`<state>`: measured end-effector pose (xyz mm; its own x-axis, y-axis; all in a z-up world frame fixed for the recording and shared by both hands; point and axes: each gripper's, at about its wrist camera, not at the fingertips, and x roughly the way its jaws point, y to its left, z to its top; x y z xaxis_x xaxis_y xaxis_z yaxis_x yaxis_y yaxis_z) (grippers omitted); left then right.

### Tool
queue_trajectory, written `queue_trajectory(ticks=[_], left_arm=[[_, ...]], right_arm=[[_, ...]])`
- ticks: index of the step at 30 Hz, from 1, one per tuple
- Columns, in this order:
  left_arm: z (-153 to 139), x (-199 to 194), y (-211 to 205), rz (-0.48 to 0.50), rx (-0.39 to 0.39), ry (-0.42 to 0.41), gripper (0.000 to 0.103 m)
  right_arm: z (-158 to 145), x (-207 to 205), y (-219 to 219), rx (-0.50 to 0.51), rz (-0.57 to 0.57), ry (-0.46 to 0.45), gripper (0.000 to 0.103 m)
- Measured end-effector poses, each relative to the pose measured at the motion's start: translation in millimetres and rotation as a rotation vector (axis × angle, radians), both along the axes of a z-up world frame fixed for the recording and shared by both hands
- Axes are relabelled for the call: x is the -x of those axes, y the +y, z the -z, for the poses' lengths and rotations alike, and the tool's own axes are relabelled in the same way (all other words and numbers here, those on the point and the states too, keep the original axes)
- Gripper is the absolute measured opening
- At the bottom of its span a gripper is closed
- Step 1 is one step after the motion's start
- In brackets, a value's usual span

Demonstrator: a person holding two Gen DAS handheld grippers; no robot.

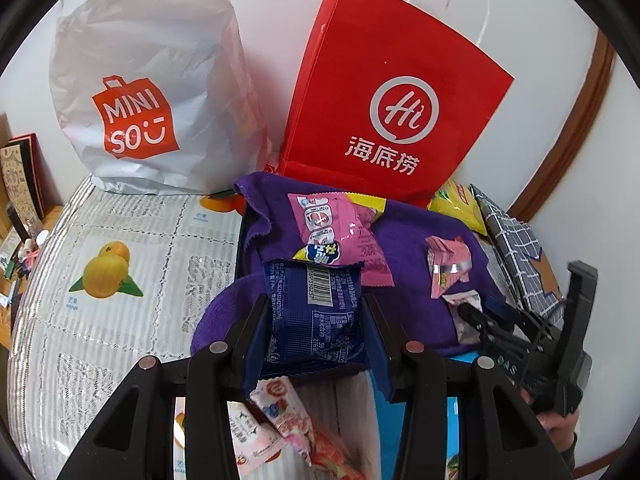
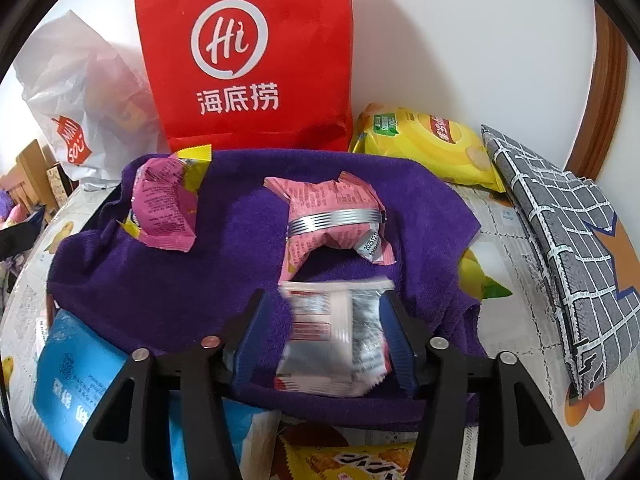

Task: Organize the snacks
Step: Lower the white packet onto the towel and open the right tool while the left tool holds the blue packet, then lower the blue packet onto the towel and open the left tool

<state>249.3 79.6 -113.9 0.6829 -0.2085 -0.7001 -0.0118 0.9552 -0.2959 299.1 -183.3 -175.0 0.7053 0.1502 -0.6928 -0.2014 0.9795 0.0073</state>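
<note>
A dark blue snack packet [image 1: 316, 316] sits clamped between the fingers of the left gripper [image 1: 316, 332], above the purple towel [image 1: 416, 248]. The right gripper [image 2: 332, 336] pinches a blurred white packet [image 2: 332, 344] over the same towel. Two pink packets [image 2: 336, 216] lie on the towel. Behind stand a red paper bag [image 2: 248, 60] and a white shopping bag [image 1: 148, 80], with yellow chips [image 2: 432, 144] beside.
</note>
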Motion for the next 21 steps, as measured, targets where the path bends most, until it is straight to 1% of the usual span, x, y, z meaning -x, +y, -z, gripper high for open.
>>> queue_trajectory(ticks=[2,3,7,10,13,15,21], left_arm=[[0,-7,-4,0.011,0.014,0.019,0.042],[-1,-10,-8,0.021,0.008,0.023,0.042],[3,-25,-24,0.023,-0.051,0.041,0.043],[15,-36,-26,0.013,-0.034,0.085,0.043],[28,-45,-27,-0.003,-0.036,0.138,0.043],[34,-49,-27,-0.008,-0.039,0.155,0.043],[42,-51,-26,-0.014,-0.043,0.178,0.043]], right_arm=[[-3,4,-1,-0.001,0.000,-0.004,0.062],[-6,7,-1,0.000,-0.004,-0.014,0.062],[-17,17,-1,0.040,0.001,-0.064,0.065],[-22,22,-1,0.063,0.002,-0.093,0.066],[-25,24,-4,0.065,0.006,-0.100,0.066],[-27,25,-5,0.058,0.006,-0.102,0.066],[-30,27,-7,0.048,0.009,-0.106,0.066]])
